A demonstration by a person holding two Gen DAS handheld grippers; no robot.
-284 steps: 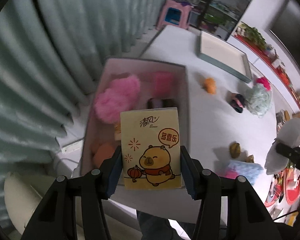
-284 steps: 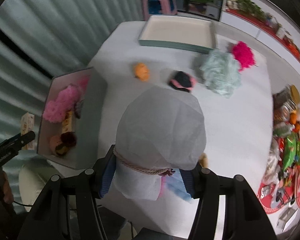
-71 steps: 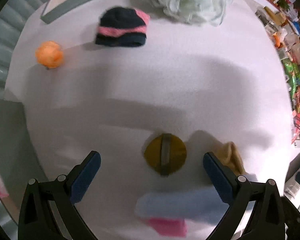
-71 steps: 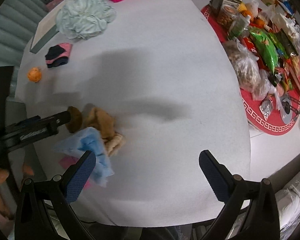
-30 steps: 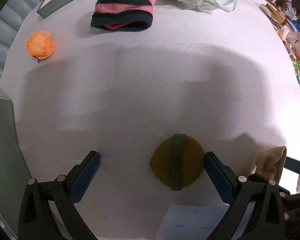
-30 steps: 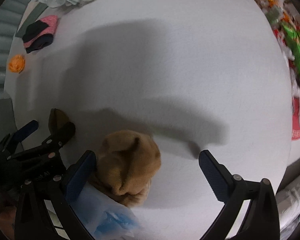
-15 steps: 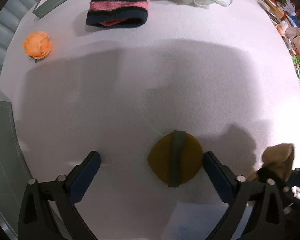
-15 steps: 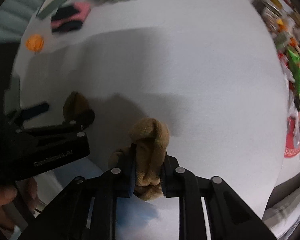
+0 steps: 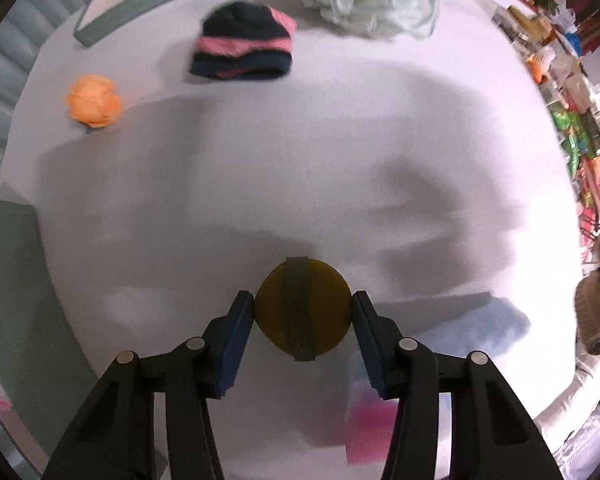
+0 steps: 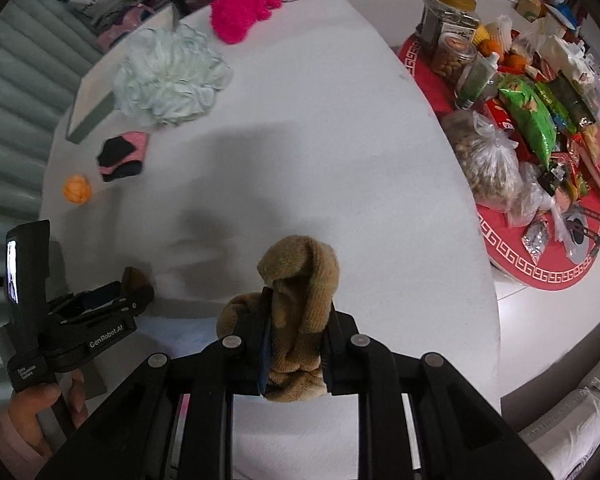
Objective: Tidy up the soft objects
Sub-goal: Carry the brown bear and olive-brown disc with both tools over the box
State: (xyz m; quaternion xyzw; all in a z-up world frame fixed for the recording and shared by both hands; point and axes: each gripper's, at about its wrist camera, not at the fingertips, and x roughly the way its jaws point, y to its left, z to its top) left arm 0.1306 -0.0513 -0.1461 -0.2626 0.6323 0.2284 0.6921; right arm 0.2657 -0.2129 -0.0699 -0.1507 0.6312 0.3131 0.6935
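Between the left claw [image 9: 303, 314] pads — mustard round cushion [image 9: 302, 312], gripped.

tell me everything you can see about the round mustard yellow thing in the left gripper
The mustard yellow pad is a flat, round disc with a soft, matte look, and a grey-green strap runs straight across its middle from top to bottom. It faces the left wrist camera, pinched at its two side edges by the blue pads of the left gripper, whose jaws have just been closing on it. Behind it lies the white table. From the right wrist view only its dark edge shows.
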